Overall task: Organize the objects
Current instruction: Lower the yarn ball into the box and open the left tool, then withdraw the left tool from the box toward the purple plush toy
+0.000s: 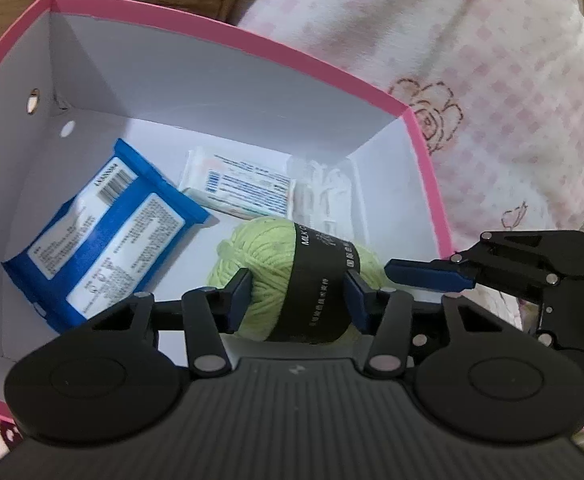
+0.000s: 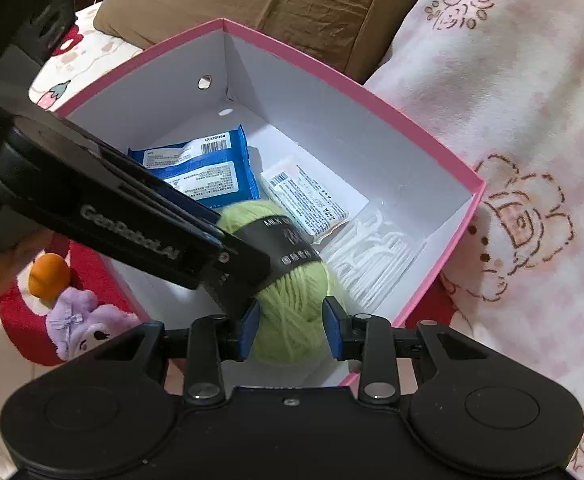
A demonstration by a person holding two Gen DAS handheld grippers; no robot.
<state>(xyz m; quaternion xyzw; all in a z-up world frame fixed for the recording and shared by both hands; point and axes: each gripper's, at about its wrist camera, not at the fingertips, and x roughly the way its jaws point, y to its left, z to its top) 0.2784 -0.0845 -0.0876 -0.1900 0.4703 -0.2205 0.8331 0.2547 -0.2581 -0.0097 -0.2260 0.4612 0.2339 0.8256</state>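
yarn band [image 2: 288, 246]: white letters "MILK" at its upper edge, cut off; the small characters lower down cannot be read
left hand-held gripper [image 2: 132, 232]: "GenRobot.AI" in grey along its black side, left of the frame
blue wipes pack [image 2: 208, 164]: "LX320054" printed above a barcode on its white label
white flat packet [image 2: 312, 200]: barcode and fine print, too small to read
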